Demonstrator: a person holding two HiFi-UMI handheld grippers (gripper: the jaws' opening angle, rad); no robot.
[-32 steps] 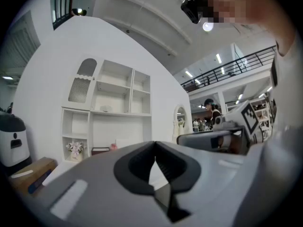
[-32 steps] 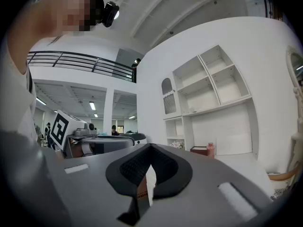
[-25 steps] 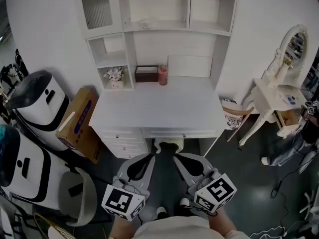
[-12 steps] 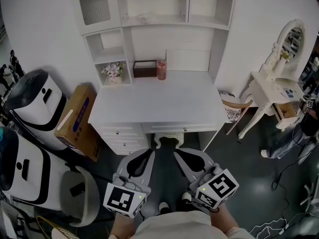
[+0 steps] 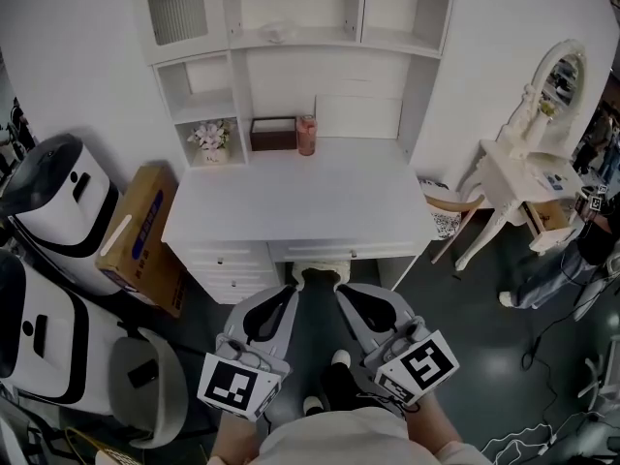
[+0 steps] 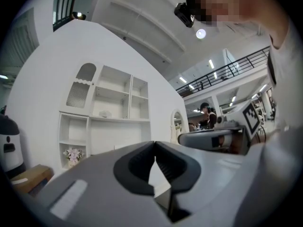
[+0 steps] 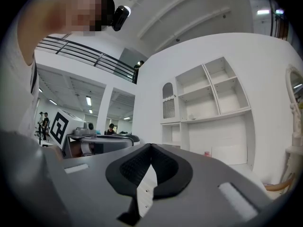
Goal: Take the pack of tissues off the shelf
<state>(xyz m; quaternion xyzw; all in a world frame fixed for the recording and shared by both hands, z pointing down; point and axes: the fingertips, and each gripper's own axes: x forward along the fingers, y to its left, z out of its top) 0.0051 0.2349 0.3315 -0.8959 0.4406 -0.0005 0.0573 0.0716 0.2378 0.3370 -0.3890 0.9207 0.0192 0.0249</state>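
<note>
A pale, flattish pack of tissues (image 5: 276,33) lies on the middle shelf of the white hutch (image 5: 235,85) above the desk; it also shows as a small pale shape, the pack (image 6: 105,113) in the left gripper view and the pack (image 7: 191,117) in the right gripper view. My left gripper (image 5: 293,293) and right gripper (image 5: 341,294) are side by side in front of the desk, well short of the shelf. Both point level toward it. The left gripper (image 6: 155,144) has its jaws closed tip to tip with nothing in them, and so does the right gripper (image 7: 151,146).
On the white desk (image 5: 300,206) stand a brown box (image 5: 274,134), a pink cup (image 5: 307,135) and flowers (image 5: 210,139). A stool (image 5: 323,278) sits under it. A cardboard box (image 5: 140,240) and white machines (image 5: 53,201) stand left; a vanity table (image 5: 528,177) and basket (image 5: 444,216) right.
Both grippers stay shut at the bottom of the head view. The desk and shelves have drifted slightly left and up in that view.
</note>
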